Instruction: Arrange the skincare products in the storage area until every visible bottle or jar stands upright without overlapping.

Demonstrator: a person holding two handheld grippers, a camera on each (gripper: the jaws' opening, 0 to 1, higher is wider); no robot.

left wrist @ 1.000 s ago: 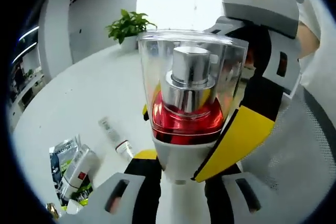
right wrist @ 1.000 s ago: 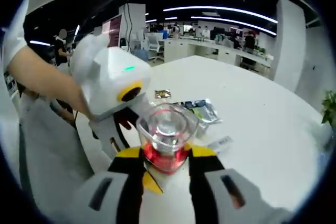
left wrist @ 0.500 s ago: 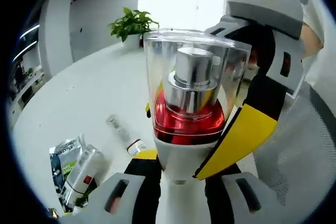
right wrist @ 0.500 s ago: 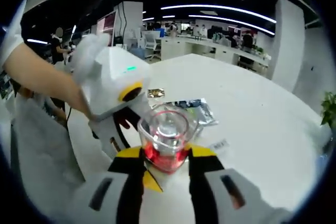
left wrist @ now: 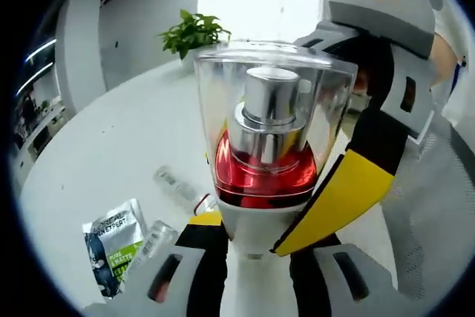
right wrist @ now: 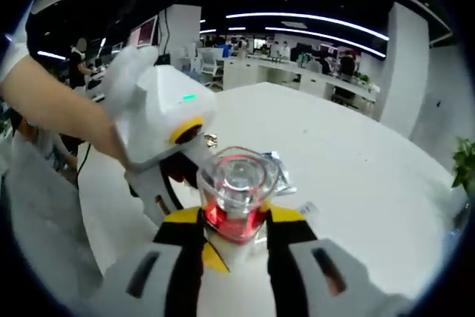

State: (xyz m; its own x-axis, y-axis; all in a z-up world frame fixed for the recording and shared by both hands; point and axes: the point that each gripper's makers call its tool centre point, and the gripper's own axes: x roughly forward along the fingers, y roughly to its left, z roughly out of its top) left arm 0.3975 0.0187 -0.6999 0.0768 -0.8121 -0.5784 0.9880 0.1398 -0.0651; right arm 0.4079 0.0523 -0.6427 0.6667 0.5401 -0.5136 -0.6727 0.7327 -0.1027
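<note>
I am gripping the bottle (left wrist: pixel 266 154) with both the left gripper (left wrist: pixel 256 265) and the right gripper (right wrist: pixel 234 257), lifted above the white table (right wrist: pixel 356 161). I should be lowering it level, upright. Red liquid is filling its base under the clear cap. Beyond, a sachet (left wrist: pixel 115 243) and small tube (left wrist: pixel 174 183) are lying flat

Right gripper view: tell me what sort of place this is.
Most likely an open-plan office. Long ceiling light strips run over rows of desks with people at them, and the work is done on a big white table, with a potted plant at its far edge.
</note>
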